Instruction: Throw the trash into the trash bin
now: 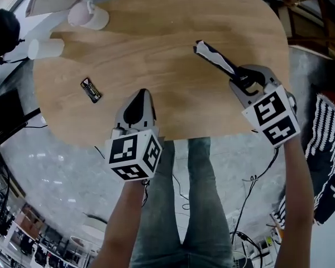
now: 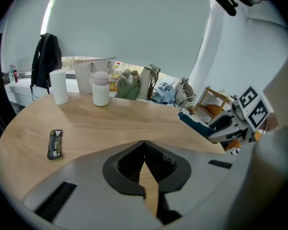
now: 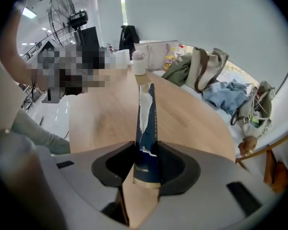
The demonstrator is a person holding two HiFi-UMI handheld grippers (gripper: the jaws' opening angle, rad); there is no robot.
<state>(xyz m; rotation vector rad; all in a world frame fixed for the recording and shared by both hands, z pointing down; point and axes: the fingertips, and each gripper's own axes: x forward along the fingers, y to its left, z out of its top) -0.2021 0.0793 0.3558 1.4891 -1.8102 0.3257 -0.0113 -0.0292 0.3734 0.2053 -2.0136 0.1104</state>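
Left tool (image 1: 139, 100): hovering over the near edge of the table (image 1: 173, 32), jaws meeting tip to tip, gripping nothing; probably being kept free for the next piece.
Right tool (image 1: 241, 78): clamping partway shut on the wrapper (image 1: 214, 56), pinching its near end so the rest is sticking out ahead; likely being held this way to drop cleanly once released.
Wrapper: dark blue, torn, white lining showing; riding in the right tool above the table's right side, not lying on it.
Packet (image 1: 90, 90): lying flat on the table, left of the left tool and well apart from both tools; looking like trash not yet collected.
Bottle (image 1: 88, 15) and cylinder (image 1: 44, 48): standing near each other at the table's far left edge; probably parked out of the working area, not trash.
Bags: slumping beyond the table's far edge, against the wall.
Bin: showing in no view, so its direction being impossible to tell.
Hard to make out: print on the packet too small to read; whether the cylinder is a cup or a roll; a mosaic patch covering part of the right gripper view.
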